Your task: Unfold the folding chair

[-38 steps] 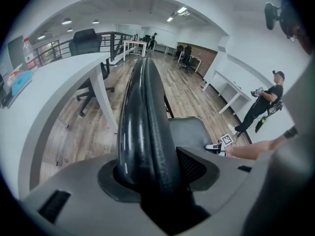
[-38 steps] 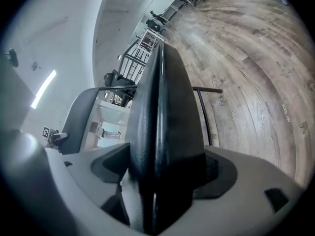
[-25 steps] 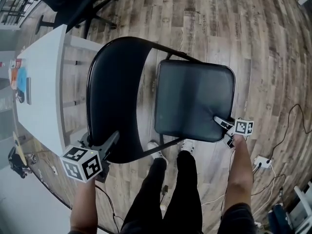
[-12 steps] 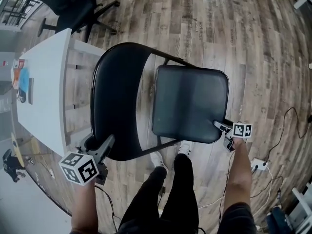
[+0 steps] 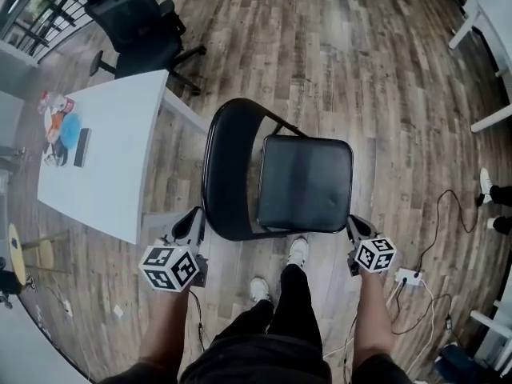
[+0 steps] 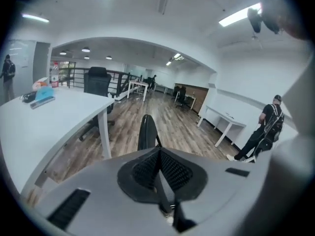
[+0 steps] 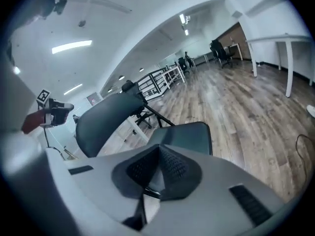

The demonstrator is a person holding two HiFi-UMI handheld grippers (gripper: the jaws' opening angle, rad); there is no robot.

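The black folding chair stands opened on the wood floor, its padded seat (image 5: 304, 184) level and its curved backrest (image 5: 224, 174) to the left of it. My left gripper (image 5: 194, 221) hovers near the backrest's near end, apart from it, jaws shut and empty. My right gripper (image 5: 352, 226) hangs by the seat's near right corner, also shut with nothing in it. In the left gripper view the closed jaws (image 6: 158, 154) point at the backrest (image 6: 146, 132), seen edge-on. The right gripper view shows its closed jaws (image 7: 158, 151) below the seat (image 7: 187, 134) and backrest (image 7: 106, 117).
A white table (image 5: 104, 150) with small items stands left of the chair, a black office chair (image 5: 140, 22) behind it. A power strip (image 5: 408, 277) with cables lies on the floor at right. Another white table (image 5: 488, 14) is far right. My feet (image 5: 296, 250) are by the seat.
Both grippers have lifted away from the chair and shut; before, the left was at the backrest's edge and the right at the seat's corner, both open. The chair now looks farther below.
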